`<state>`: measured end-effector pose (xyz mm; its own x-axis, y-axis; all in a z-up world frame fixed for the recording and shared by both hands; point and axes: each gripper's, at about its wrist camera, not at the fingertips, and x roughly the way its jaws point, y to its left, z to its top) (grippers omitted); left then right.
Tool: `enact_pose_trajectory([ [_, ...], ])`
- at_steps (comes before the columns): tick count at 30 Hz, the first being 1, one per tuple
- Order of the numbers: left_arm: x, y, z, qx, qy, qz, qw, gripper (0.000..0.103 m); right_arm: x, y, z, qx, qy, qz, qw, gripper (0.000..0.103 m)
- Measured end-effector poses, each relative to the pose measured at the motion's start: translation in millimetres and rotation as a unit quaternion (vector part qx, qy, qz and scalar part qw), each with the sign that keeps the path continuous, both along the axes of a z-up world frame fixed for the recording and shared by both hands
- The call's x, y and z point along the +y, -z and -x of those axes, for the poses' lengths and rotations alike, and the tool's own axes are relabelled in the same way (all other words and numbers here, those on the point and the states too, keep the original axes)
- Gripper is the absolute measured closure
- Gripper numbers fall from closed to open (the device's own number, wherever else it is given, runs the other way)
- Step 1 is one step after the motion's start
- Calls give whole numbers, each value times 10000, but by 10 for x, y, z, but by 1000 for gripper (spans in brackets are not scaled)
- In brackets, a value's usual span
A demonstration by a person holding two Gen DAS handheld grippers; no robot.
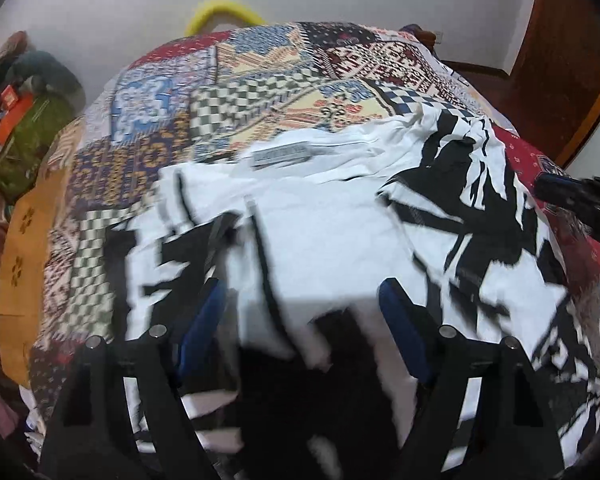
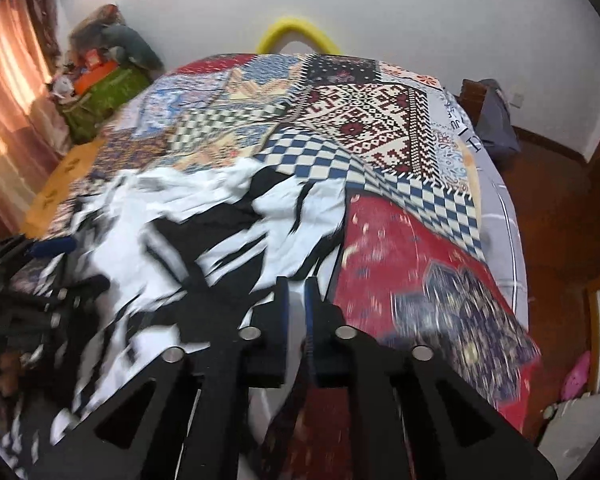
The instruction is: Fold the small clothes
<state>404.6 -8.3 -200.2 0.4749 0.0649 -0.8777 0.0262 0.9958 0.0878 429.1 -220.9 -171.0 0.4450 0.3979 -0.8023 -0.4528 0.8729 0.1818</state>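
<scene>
Here, a white garment with black jagged print [image 1: 332,216] lies crumpled and spread over a patchwork bedspread [image 1: 228,92], filling the lower half of the left wrist view from about 9 o'clock round to 4 o'clock. A grey label [image 1: 282,154] shows near its upper edge, at roughly 12 o'clock from the cloth's middle. In the right wrist view the same garment [image 2: 172,216] sits toward 9 o'clock, its near corner running down to the tongs at 6 o'clock.

The left gripper [image 1: 300,320] stands wide apart, its blue-padded fingers [image 1: 404,328] resting on or just above the cloth, nothing pinched between them; motion blur makes contact hard to judge. The right gripper [image 2: 296,300] has its two fingers drawn nearly together, with only a thin slit between the blue pads. The garment's edge reaches that slit, but whether fabric is actually caught there I cannot tell. The right tool also shows as a dark shape at 3 o'clock in the left wrist view, beside the cloth's right edge.

Outward, the bedspread carries checked, red and blue patches, with a red panel [image 2: 400,248] just at 3 o'clock of the right tongs. A yellow curved object [image 2: 298,34] rises behind the bed at 12 o'clock against a white wall [image 2: 420,8]. A green box with clutter [image 2: 100,92] sits at 10 o'clock, by a pinkish curtain [image 2: 8,80]. Wooden floor [image 2: 560,208] shows at 3 o'clock.
</scene>
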Motion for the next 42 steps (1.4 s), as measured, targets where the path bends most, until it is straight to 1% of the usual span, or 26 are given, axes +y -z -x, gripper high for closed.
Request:
enact_pose_trajectory([
  [1,59,-55,84,-43,-15,-32,10000,23,-24,-33,64,-3,-34,-37,10000,79],
  [3,191,-151,266,-110,-72,-78,9999,23,-129,-130,279,-59,-121,-96,9999,69],
  [4,265,-187,350,-115,-109,-74,9998,23,-164,-164,375,-105,-164,-104,9998,66],
  [8,667,-283,796,-29,-374,9,9993,23,-301,-233,744,-148,-286,17,9995,63],
  [13,1110,-269,1352,144,-752,-6,9971,23,-458,-176,1109,-37,-312,60,9995,54],
  [16,1316,-212,1697,238,-905,82,9956,23,-558,-47,1338,120,-190,13,9997,50],
  [19,1433,-96,1988,419,-979,190,9941,23,-655,118,1490,329,-12,17,9995,50],
  [22,1488,56,2237,637,-1024,364,9920,23,-791,319,1583,637,228,-19,9977,50],
  [25,1483,180,2441,843,-1000,586,9897,23,-871,476,1659,902,344,-59,9953,50],
  [27,1479,204,2553,813,-1006,672,9893,22,-880,546,1722,1023,351,-85,9941,50],
  [29,1475,188,2652,751,-1002,794,9890,22,-870,584,1782,1028,325,-110,9941,50],
  [30,1479,181,2681,734,-1005,864,9885,24,-851,585,1805,1018,273,-116,9944,50],
  [31,1481,180,2715,706,-1011,968,9876,28,-832,578,1824,1040,225,-166,9942,52],
  [32,1485,179,2738,689,-997,1095,9866,40,-819,580,1839,1073,199,-244,9937,57],
  [33,1478,186,2752,692,-971,1273,9847,53,-786,586,1856,1105,158,-311,9933,67],
  [34,1463,185,2754,695,-955,1398,9831,59,-765,585,1865,1097,120,-322,9934,78],
  [35,1445,177,2752,682,-954,1409,9831,73,-724,564,1879,1061,52,-312,9938,86],
  [36,1406,163,2732,687,-934,1362,9839,89,-696,549,1884,1034,17,-285,9942,97],
  [38,1341,119,2692,683,-881,1207,9864,96,-631,493,1870,984,-51,-290,9947,97],
  [40,1319,47,2644,592,-823,1079,9890,98,-554,371,1885,757,-212,-270,9965,98],
  [42,1310,-87,2554,374,-794,940,9917,98,-494,205,1886,513,-313,-318,9977,98],
])
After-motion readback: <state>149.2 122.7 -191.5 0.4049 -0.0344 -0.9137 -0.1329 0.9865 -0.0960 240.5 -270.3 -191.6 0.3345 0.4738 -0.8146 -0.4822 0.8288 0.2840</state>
